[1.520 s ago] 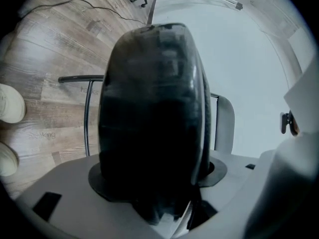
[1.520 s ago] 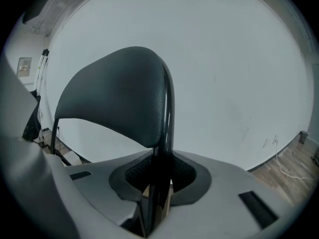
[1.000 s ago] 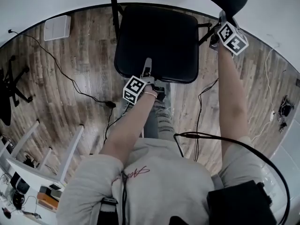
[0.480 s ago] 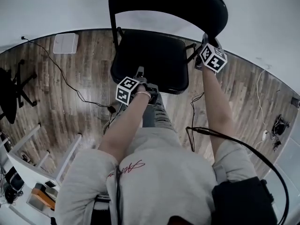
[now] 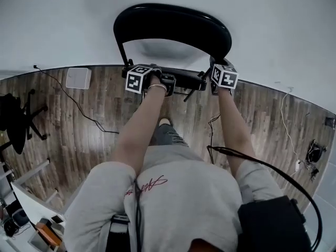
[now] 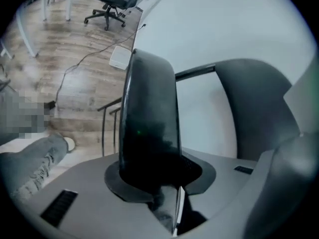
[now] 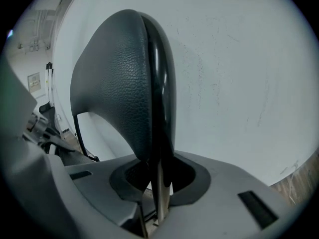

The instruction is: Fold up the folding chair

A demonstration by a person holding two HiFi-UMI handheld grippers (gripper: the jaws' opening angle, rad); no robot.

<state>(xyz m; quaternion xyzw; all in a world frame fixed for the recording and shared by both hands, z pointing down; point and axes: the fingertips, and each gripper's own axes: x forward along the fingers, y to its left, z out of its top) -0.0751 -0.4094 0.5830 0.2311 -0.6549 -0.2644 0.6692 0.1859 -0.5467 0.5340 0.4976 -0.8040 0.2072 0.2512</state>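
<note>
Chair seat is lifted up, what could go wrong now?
The left gripper, jaws closing on the raised seat, has only its edge; the seat could slip and drop back. The right gripper pinches just the backrest rim, so the whole thing might tip toward the person's foot.

Beneath you, a brown wood-plank floor meets a plain white wall. To your left a flat white square box lies close to that wall. A thin black cable trails past it, and a black wheeled office chair stands farther left.
</note>
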